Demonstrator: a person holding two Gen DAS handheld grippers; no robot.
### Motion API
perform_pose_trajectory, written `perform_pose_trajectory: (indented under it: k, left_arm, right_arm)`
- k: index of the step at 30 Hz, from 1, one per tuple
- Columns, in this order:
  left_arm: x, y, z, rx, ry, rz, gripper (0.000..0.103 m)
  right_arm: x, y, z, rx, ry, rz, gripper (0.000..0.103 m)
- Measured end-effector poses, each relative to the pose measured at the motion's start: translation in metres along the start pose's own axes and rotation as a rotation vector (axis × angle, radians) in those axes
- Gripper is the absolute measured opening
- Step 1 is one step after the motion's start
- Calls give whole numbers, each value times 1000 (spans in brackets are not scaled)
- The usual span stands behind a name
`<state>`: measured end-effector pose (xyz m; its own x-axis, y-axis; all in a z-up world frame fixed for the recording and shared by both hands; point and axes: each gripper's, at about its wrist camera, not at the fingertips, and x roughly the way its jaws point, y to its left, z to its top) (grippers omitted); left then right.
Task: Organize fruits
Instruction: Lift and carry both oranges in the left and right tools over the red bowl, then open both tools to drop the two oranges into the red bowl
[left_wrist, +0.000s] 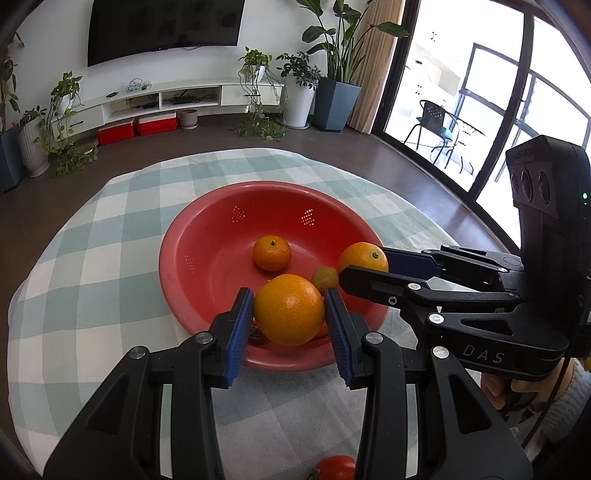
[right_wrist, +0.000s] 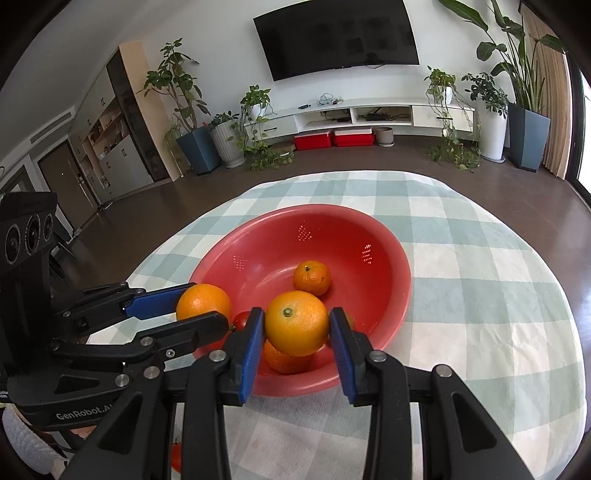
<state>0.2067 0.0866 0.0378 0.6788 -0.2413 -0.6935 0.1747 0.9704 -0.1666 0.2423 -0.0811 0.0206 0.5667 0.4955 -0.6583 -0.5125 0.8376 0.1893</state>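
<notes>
My left gripper (left_wrist: 289, 295) is shut on a large orange (left_wrist: 289, 309), held over the near rim of the red colander bowl (left_wrist: 207, 251). My right gripper (left_wrist: 364, 263) comes in from the right, shut on a second orange (left_wrist: 364, 256) above the bowl's right side. In the right wrist view the right gripper (right_wrist: 297, 312) holds its orange (right_wrist: 296, 322) over the bowl (right_wrist: 369, 280), and the left gripper (right_wrist: 207, 302) holds the other orange (right_wrist: 203, 301) at the left rim. Inside lie a mandarin (left_wrist: 272, 253), a small yellow-green fruit (left_wrist: 324, 279), a tomato (right_wrist: 242, 319) and another orange fruit (right_wrist: 284, 358).
The bowl stands on a round table under a checked green-and-white cloth (left_wrist: 110, 258). A red tomato (left_wrist: 336, 467) lies on the cloth close to me, below the grippers. A person's hand and sleeve (left_wrist: 554, 398) hold the right gripper's handle. Dark floor surrounds the table.
</notes>
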Motion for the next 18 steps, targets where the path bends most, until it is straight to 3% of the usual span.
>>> perform_pose_trajectory:
  k: [18]
  left_arm:
    - [20,12,5,-21,18,11,37]
  right_arm:
    - [22,-1,-1,-20,42,-20,39]
